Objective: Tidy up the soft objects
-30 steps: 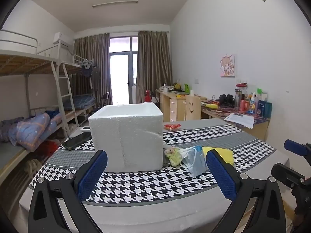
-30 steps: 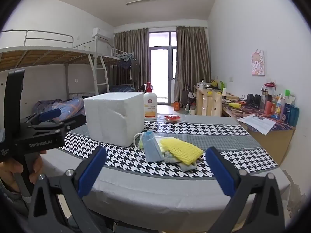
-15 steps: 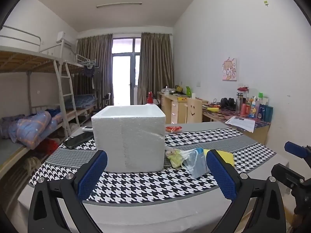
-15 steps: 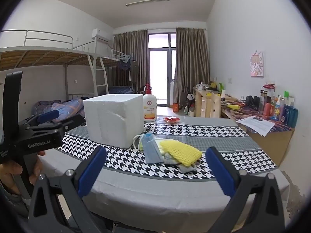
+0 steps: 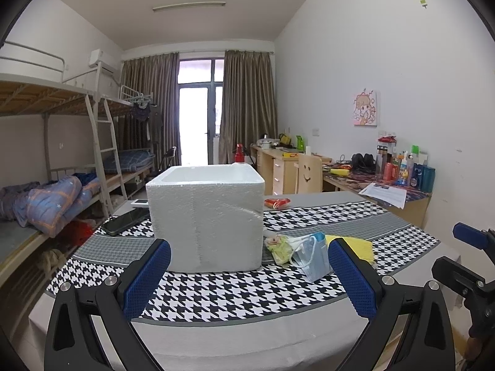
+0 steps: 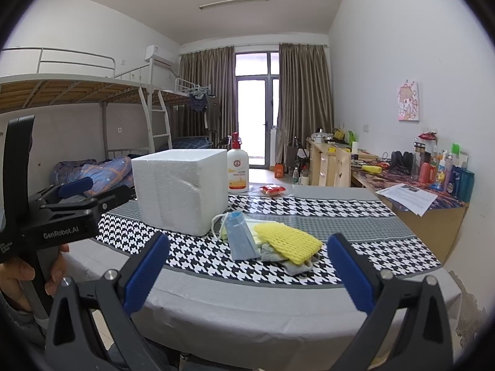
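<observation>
A white foam box stands open-topped on the houndstooth table. To its right lies a pile of soft things: a blue face mask, a yellow foam net, a grey cloth and a greenish crumpled piece. My left gripper is open and empty, short of the table's near edge, facing the box. My right gripper is open and empty, near the table edge, facing the pile.
A black phone lies left of the box. A white spray bottle and a red packet sit behind the box. A cluttered desk stands right, bunk beds left. The table edge runs below both grippers.
Both views have shifted only slightly; the left gripper has drifted a little, and the box and pile sit where they were. Both grippers stay open.
</observation>
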`<act>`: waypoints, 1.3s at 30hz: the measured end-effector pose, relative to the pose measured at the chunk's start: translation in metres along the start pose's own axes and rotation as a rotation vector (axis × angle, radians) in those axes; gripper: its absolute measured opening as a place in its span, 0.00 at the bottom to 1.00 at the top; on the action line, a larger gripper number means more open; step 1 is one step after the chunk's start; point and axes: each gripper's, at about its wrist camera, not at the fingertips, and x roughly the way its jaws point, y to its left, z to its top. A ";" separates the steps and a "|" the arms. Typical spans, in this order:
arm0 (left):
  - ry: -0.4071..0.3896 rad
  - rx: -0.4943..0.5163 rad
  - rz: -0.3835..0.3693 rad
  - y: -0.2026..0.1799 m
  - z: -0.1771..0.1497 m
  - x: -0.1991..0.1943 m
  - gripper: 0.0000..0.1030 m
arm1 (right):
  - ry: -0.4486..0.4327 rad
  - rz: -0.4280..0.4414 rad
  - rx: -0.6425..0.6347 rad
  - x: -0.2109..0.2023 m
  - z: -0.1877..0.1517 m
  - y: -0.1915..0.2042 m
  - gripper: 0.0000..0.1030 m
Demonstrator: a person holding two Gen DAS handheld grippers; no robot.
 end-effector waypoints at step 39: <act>0.005 -0.001 -0.008 0.007 -0.002 0.003 0.99 | 0.008 0.001 -0.002 0.003 0.001 0.001 1.00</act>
